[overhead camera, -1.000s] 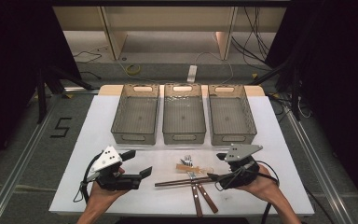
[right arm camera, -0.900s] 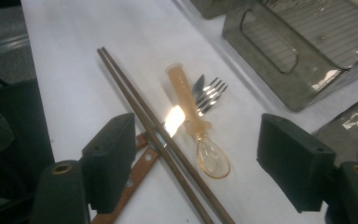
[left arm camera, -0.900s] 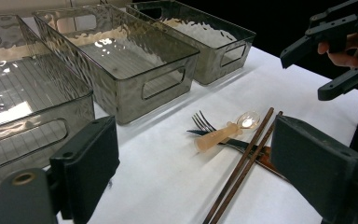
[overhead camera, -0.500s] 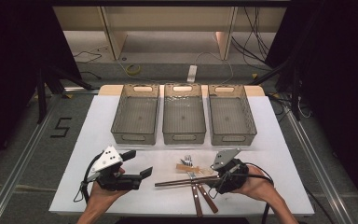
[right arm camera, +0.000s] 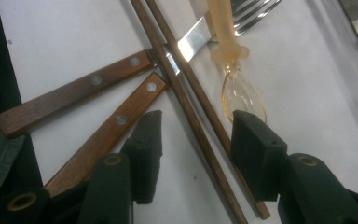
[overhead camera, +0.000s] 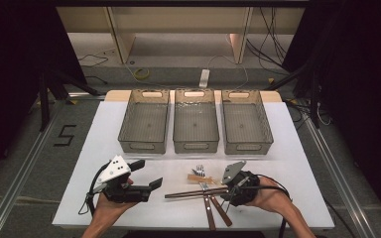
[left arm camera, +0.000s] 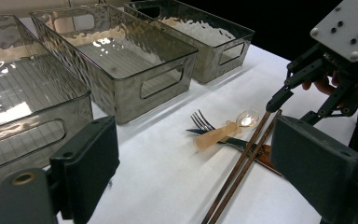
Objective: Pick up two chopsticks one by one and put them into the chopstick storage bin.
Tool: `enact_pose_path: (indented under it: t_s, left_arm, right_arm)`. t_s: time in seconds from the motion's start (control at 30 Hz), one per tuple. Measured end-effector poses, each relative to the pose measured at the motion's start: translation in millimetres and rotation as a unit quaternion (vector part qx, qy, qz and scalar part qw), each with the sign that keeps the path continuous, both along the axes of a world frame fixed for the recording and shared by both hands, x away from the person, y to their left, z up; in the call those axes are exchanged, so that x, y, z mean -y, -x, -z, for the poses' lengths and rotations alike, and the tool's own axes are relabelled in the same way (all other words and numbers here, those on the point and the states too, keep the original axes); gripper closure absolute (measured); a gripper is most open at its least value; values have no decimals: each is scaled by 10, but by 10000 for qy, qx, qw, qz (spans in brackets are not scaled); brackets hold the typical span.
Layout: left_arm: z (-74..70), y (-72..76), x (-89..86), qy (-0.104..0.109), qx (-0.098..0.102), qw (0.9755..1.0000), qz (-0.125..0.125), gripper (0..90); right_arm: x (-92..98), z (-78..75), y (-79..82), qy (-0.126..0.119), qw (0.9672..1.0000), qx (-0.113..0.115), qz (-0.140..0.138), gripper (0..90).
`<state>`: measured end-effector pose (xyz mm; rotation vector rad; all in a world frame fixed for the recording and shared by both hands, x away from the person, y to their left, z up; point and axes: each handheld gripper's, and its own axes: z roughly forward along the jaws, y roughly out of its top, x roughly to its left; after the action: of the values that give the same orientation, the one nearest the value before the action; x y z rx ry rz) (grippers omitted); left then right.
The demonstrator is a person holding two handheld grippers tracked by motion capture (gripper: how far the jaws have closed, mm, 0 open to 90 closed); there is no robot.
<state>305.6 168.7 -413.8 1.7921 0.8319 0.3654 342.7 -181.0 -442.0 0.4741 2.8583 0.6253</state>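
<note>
Two slim brown chopsticks [right arm camera: 193,112] are lying between the spread black jaws of the right gripper [right arm camera: 193,154], unclasped, crossing two riveted wooden handles [right arm camera: 102,102] and a steel blade. Beside them a translucent amber spoon [right arm camera: 235,79] is resting against fork tines. Across the white table [overhead camera: 104,134], the left gripper [overhead camera: 146,176] is hovering wide open near three rippled smoky plastic bins [overhead camera: 194,121].

Three clear bins [overhead camera: 195,121] stand on white table [overhead camera: 104,134].
</note>
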Motion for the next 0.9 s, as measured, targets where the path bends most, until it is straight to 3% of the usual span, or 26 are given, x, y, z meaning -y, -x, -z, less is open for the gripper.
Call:
enact_pose_path:
  t_s: [0.33,0.9]
  left_arm:
    - [3,-3,4,-13,-7,10000,-3,149]
    - [7,-3,10,-11,-27,10000,5,149]
  right_arm:
    - [-39,97,-67,359,9993,-76,-121,630]
    - [-79,172,-101,611,9974,-156,-350,737]
